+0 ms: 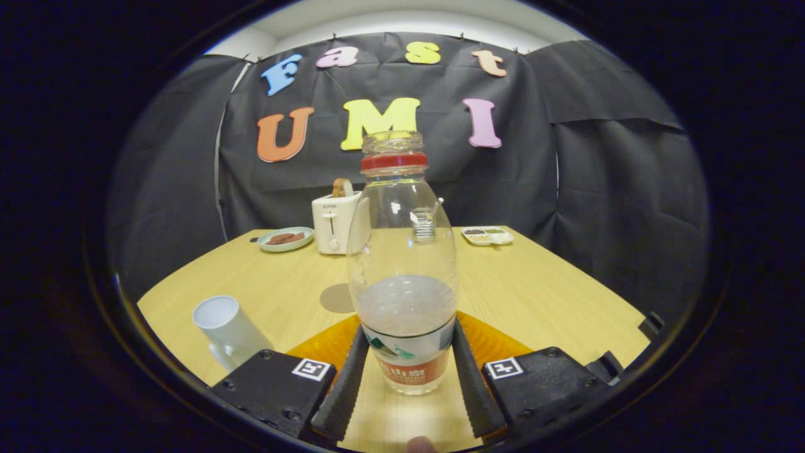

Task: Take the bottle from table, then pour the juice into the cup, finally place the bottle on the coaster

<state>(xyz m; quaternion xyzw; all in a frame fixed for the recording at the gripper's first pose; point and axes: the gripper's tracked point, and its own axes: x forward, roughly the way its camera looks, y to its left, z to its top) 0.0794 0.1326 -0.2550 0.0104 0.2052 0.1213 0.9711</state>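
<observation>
A clear plastic bottle [403, 277] with a red neck ring and no cap stands upright between my fingers, holding some pale liquid in its lower half. My gripper [409, 371] is shut on the bottle, both fingers [344, 384] pressing its labelled lower part. A white cup [225, 327] stands on the table to the left, just ahead of the left finger. A round brownish coaster [338, 297] lies on the wood behind the bottle, slightly left of it. An orange mat [327, 343] lies under the bottle's base area.
The wooden table [534, 296] carries a white toaster [333, 221] with bread at the back, a plate [285, 239] with food left of it, and a small divided tray [487, 235] at the back right. Black cloth walls close the booth.
</observation>
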